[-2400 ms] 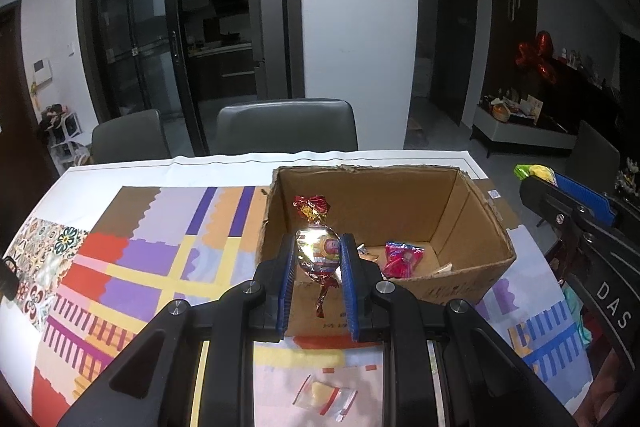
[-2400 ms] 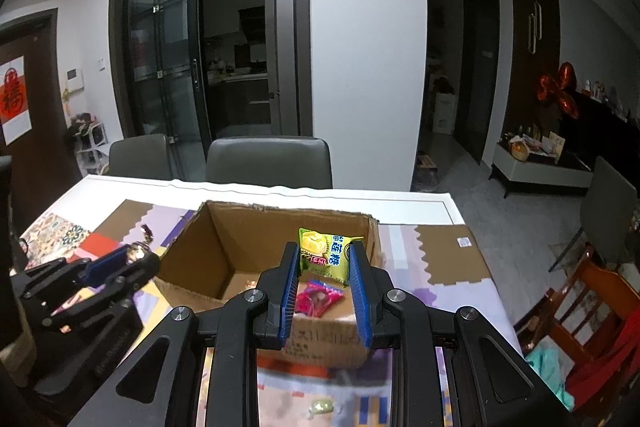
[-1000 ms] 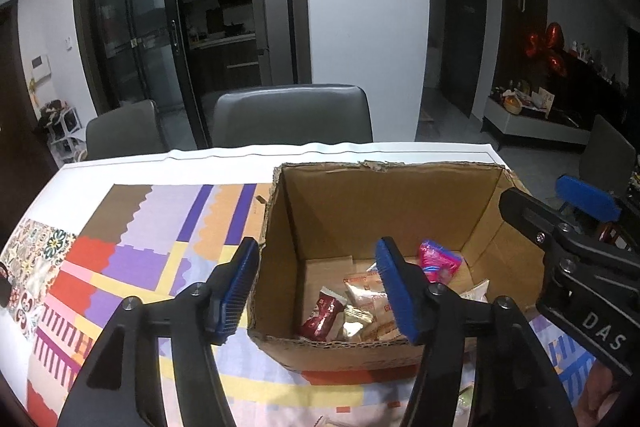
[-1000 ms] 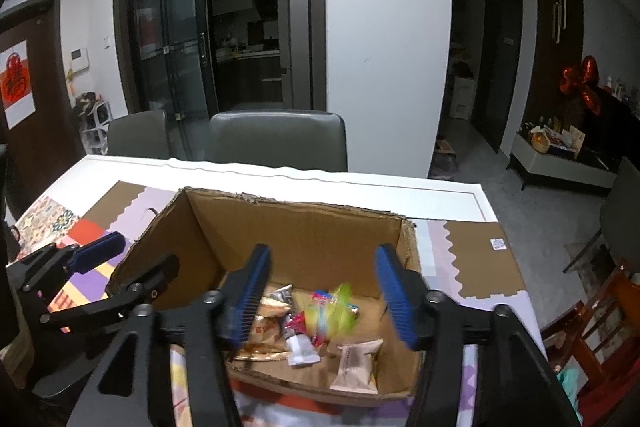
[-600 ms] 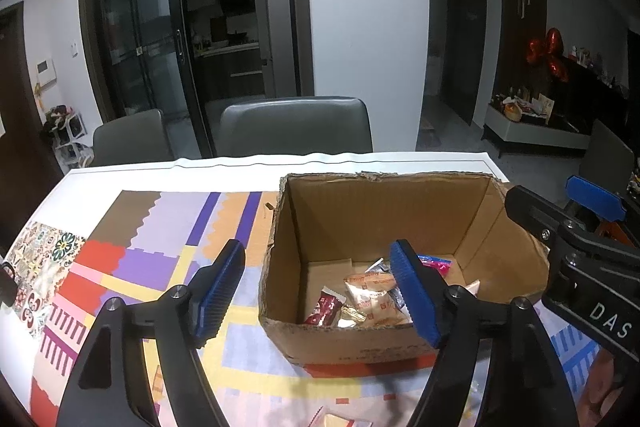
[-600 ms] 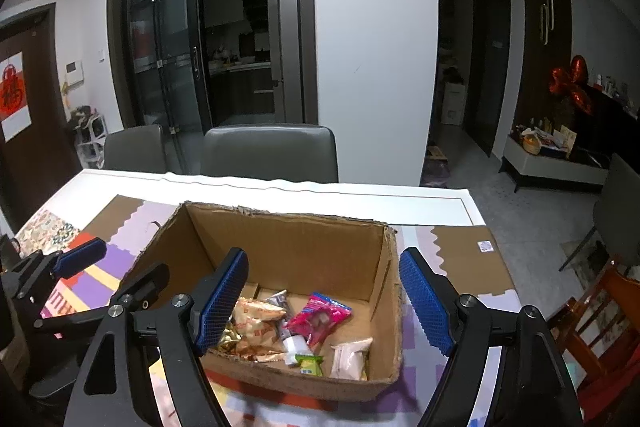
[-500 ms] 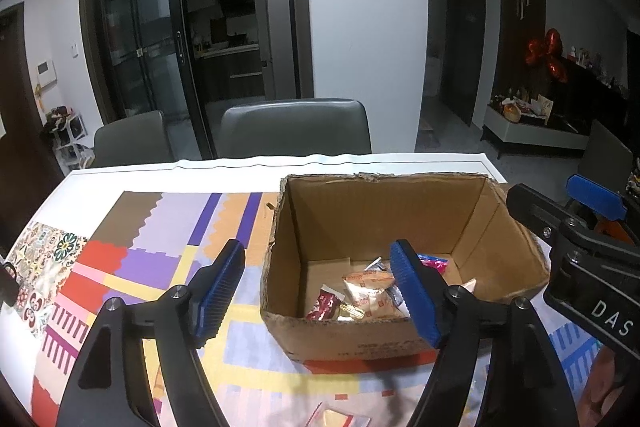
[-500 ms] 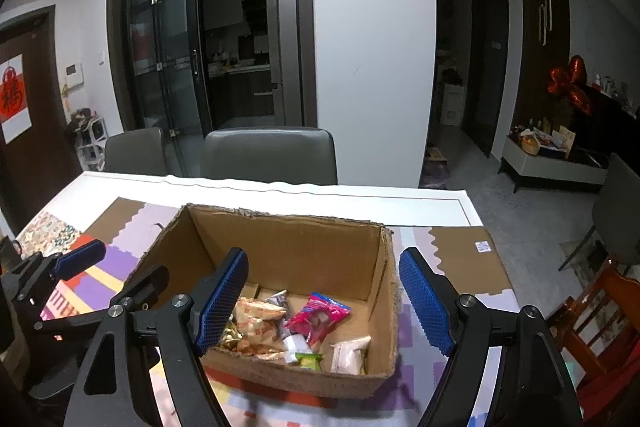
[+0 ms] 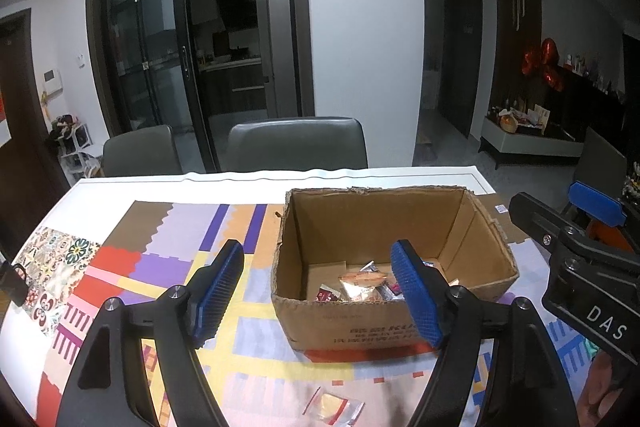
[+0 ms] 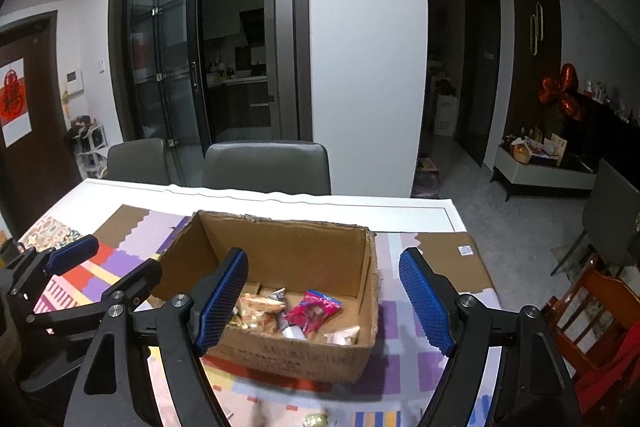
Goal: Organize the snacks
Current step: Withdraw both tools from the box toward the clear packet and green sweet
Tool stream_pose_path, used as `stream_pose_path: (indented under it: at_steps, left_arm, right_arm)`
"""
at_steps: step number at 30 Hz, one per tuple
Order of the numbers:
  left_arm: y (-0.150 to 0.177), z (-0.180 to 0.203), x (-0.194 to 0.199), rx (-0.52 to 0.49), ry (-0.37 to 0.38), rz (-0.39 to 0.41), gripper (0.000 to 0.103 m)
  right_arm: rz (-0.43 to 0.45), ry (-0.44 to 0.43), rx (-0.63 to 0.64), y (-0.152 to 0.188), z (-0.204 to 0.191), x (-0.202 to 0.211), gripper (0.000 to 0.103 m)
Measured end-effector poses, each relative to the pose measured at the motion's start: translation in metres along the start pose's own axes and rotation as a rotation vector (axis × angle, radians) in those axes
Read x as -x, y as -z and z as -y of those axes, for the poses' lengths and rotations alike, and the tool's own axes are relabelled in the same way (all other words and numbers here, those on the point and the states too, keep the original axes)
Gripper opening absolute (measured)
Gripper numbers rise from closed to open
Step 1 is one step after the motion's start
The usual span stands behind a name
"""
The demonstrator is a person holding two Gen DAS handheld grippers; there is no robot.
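An open cardboard box (image 9: 384, 323) (image 10: 304, 355) stands on the table and holds several wrapped snacks, among them a pink packet (image 10: 314, 309) and an orange-white packet (image 9: 362, 281). My left gripper (image 9: 320, 297) is open and empty, held above the table in front of the box's near left corner. My right gripper (image 10: 322, 301) is open and empty, above the box's near wall. One loose snack in a clear red-edged wrapper (image 9: 334, 405) lies on the table before the box. A small gold candy (image 10: 316, 419) lies at the bottom of the right wrist view.
A colourful patterned tablecloth (image 9: 132, 267) covers the table. Two grey chairs (image 9: 296, 147) stand at the far edge. A wooden chair (image 10: 592, 311) stands to the right. The right gripper shows in the left wrist view (image 9: 576, 267).
Both grippers opened and dropped their snacks into the box, then drew back and up from it. The box now looks smaller and lower in both views.
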State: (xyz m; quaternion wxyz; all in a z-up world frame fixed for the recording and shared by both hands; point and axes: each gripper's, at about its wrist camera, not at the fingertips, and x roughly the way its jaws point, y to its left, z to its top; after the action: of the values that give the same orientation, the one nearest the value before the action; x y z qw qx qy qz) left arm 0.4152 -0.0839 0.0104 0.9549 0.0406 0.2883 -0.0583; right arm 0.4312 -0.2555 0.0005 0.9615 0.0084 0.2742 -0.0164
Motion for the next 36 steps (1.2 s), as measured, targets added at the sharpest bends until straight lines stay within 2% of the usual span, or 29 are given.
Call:
stream_pose_path:
  at_steps: [8, 13, 22, 32, 36]
  left_arm:
    - [0.003, -0.001, 0.023, 0.003, -0.007, 0.025, 0.077]
    - [0.010, -0.001, 0.035, 0.002, -0.005, 0.031, 0.081]
    - [0.021, 0.002, 0.047, -0.002, -0.008, 0.030, 0.081]
    - [0.041, -0.002, 0.050, 0.003, -0.010, 0.007, 0.082]
    - [0.053, -0.004, 0.044, 0.006, -0.008, -0.016, 0.082]
  right_arm:
    - [0.026, 0.008, 0.001, 0.003, -0.001, 0.025, 0.079]
    - [0.030, 0.014, 0.007, 0.009, -0.001, 0.037, 0.079]
    - [0.026, 0.030, 0.004, 0.021, 0.003, 0.054, 0.079]
    - [0.006, 0.028, 0.016, 0.039, -0.001, 0.058, 0.079]
    - [-0.009, 0.027, 0.022, 0.049, -0.003, 0.055, 0.082]
